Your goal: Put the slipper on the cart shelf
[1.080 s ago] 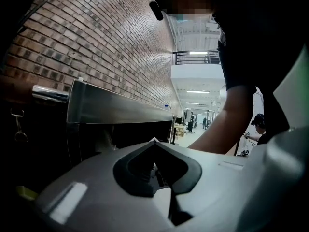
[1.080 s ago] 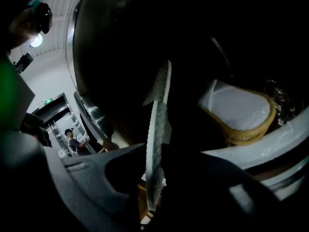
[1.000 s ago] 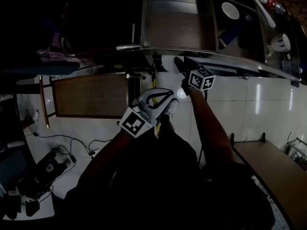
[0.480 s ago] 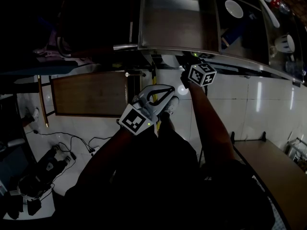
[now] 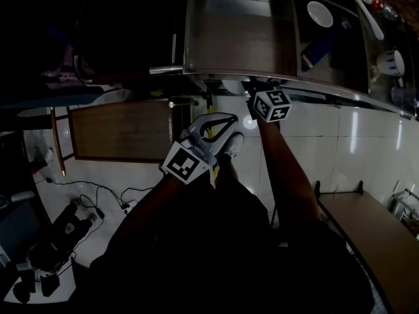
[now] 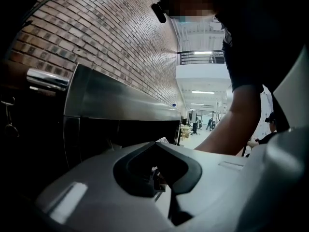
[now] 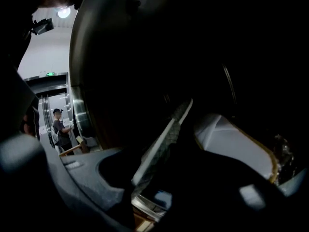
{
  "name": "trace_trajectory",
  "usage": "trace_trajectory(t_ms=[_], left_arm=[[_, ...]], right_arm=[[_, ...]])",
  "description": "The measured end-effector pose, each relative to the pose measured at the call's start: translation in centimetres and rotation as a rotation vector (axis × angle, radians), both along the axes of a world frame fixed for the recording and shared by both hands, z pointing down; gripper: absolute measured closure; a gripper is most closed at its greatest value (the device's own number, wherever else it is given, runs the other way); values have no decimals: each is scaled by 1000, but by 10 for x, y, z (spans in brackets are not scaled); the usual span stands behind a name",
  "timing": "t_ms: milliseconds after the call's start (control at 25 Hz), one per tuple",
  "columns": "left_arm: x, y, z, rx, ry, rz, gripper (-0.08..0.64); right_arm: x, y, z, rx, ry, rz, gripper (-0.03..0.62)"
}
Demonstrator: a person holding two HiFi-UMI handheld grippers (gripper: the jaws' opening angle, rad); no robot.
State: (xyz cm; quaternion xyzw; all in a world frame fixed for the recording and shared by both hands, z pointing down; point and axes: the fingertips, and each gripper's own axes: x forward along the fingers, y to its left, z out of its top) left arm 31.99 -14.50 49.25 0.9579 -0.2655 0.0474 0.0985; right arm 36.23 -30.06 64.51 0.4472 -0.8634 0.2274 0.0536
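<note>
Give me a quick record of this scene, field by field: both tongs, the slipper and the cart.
left tongs: shut, empty, over the floor, short of the cart
right tongs: shut on the slipper, reaching in under the cart's front rim
slipper: seen edge-on, patterned sole showing, not yet released
cart: steel, white bowl in a top compartment

- Brick wall (image 6: pixel 120 42) along the left, dimly lit.
- Glossy white tiled floor (image 5: pixel 366 142).
- Wooden board (image 5: pixel 124 131) towards the floor's left edge, cables (image 5: pixel 98 191) near.
- Wooden table (image 5: pixel 376 241) at the lower right corner.
- Strip lights (image 6: pixel 203 92) in a bright hall far off.
</note>
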Motion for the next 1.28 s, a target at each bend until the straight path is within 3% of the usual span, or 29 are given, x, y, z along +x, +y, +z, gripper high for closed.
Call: trace_trajectory(t_ms=[160,400,600,880,1120,1280], left_arm=[[-2,-3,3,-2,-4,-11,560],[-4,-5,4,-1,-4,-21,560],[-4,-3,2,2,-5,-23,560],[-7,0,-3,12,-4,-31,560],[-13,5,-14,33,-6,-45,560],[-18,13,-27,49,-12,-60,560]], right_arm=[[6,-2,0,17,36,22,361],[16,0,-14,73,54,28,350],[16,-4,-8,64,189,8,245],[36,1,-15,74,279,80,233],[41,25,-40,99,275,41,234],[32,60,-57,96,253,-51,235]])
